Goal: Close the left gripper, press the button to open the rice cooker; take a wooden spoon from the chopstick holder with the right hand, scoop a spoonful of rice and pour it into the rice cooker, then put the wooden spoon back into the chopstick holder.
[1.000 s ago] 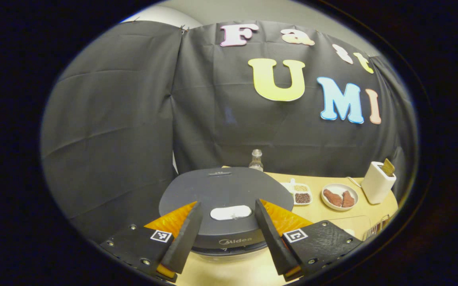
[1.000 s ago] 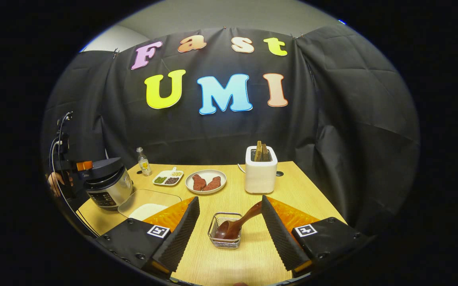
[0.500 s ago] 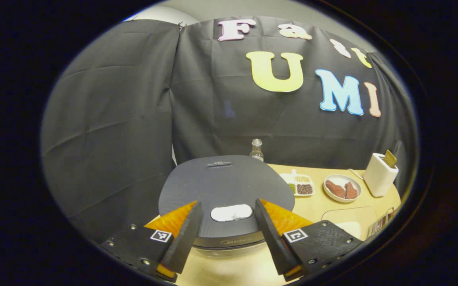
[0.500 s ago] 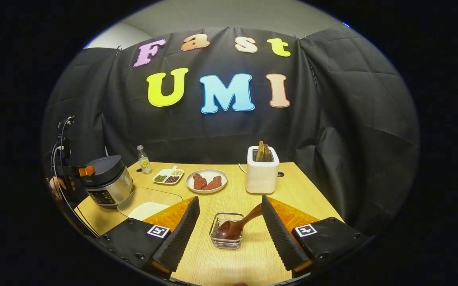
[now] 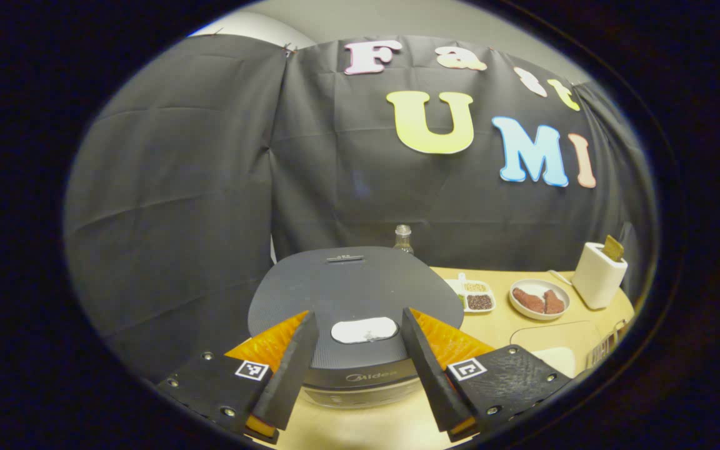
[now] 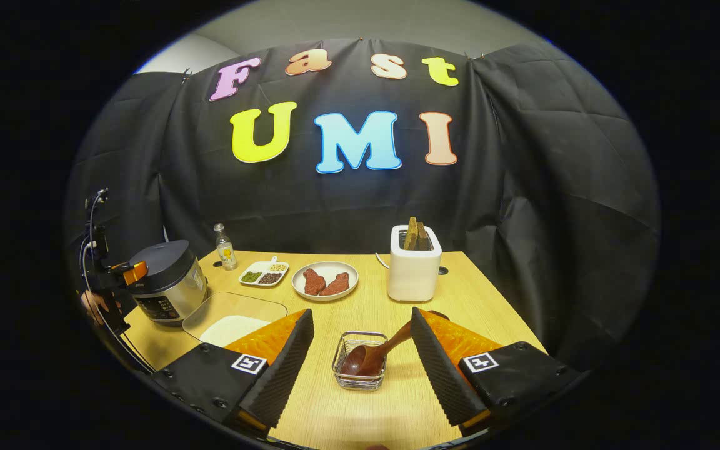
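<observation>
Since a second ago the rice cooker (image 5: 355, 306) has dropped slightly in the left gripper view and I see more of its flat lid, so my left claw (image 5: 359, 369) has risen and tipped a little over it; its jaws were spread then and are spread now. In the right gripper view almost nothing has shifted: the wire holder sits a touch lower between my fingers.

Nearest to my left claw, just ahead and between the fingers, lies the pale oval button (image 5: 364, 329) on the front of the lid. The jaws stand wide, not yet closed as the task asks. I judge the button stiff and spring-loaded, wanting a firm push straight down on its middle with closed tips; the lid looks smooth, so an off-centre press could skid.

My right claw (image 6: 360, 369) is also wide and holds nothing. Just ahead of it stands the chopstick holder (image 6: 359, 375), a light wire basket on the counter (image 6: 460, 294), with the wooden spoon (image 6: 372, 355) lying bowl-down in it and the handle slanting up toward my right finger. The spoon looks light, rigid and smooth; I would pinch the handle partway up. The basket may lift with it.

Farther left lies the glass tray of rice (image 6: 235, 319), touching nothing of mine.
</observation>
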